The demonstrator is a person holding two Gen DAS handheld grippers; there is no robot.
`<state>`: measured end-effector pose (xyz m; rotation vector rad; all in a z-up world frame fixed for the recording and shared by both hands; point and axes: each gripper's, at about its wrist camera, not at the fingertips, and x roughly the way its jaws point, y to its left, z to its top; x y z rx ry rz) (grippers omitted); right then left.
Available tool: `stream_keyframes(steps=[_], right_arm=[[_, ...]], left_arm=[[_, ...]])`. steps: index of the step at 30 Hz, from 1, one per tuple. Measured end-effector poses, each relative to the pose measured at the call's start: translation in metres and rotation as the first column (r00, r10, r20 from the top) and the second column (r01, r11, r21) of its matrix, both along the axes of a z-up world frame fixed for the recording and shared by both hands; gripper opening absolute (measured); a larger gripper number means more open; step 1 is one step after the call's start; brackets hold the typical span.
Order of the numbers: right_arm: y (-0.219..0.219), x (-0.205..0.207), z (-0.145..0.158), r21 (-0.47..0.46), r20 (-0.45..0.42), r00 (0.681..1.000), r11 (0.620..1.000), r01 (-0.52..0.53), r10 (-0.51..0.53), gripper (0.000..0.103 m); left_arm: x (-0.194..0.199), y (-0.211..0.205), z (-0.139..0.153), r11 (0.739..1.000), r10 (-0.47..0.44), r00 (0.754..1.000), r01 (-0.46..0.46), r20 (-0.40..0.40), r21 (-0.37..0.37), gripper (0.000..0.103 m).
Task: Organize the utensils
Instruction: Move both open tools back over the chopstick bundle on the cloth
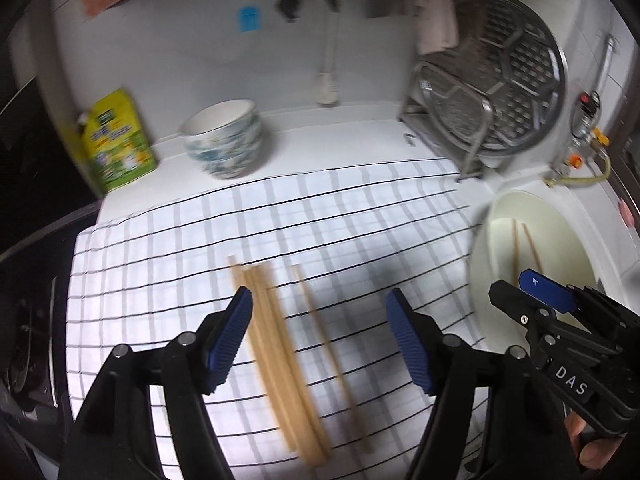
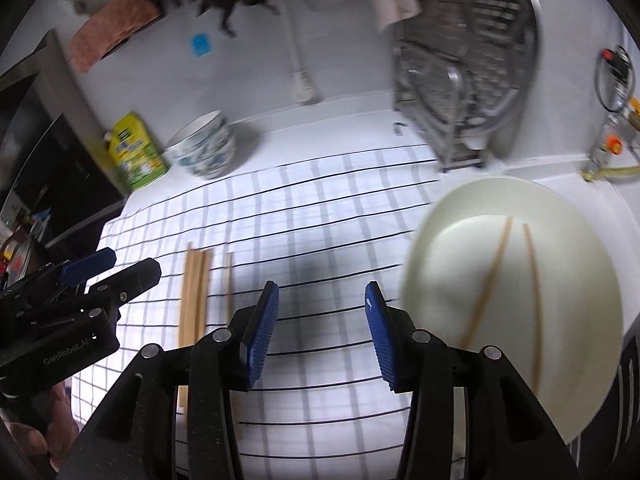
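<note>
Left claw [image 1: 320,320], released, hangs over loose chopsticks [image 1: 280,360] lying on the checked cloth [image 1: 360,208] covering the desk. Right claw [image 2: 320,320], also released and empty, hangs beside the pale plate [image 2: 560,208], which carries two more chopsticks [image 2: 532,280].

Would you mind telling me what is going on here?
A person is sorting wooden chopsticks with two handheld grippers. Two chopsticks already lie on the cream plate; several more chopsticks remain on the checked cloth. The left gripper and the right gripper are both open and hold nothing.
</note>
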<state>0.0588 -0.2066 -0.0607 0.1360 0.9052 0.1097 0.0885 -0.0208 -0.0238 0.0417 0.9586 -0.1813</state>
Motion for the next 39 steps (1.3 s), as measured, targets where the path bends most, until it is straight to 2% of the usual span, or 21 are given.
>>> stream_keyframes(steps=[9, 17, 30, 39], right_arm=[[0.059, 0.005, -0.023, 0.009, -0.036, 0.996, 0.996, -0.084, 0.085, 0.046], [0.077, 0.007, -0.05, 0.032, -0.072, 0.989, 0.991, -0.126, 0.128, 0.046], [0.086, 0.02, -0.102, 0.0, -0.161, 0.975, 0.988, -0.155, 0.153, 0.049], [0.099, 0.016, -0.122, -0.066, -0.182, 0.966, 0.978, -0.2, 0.185, 0.049]], left_arm=[[-0.007, 0.054, -0.022, 0.995, 0.097, 0.995, -0.097, -0.036, 0.012, 0.082], [-0.008, 0.082, -0.053, 0.989, 0.148, 0.985, -0.145, -0.093, 0.036, 0.082], [-0.004, 0.084, -0.103, 0.985, 0.174, 0.97, -0.169, -0.169, 0.046, 0.085], [-0.004, 0.085, -0.121, 0.982, 0.187, 0.965, -0.179, -0.182, 0.06, 0.087]])
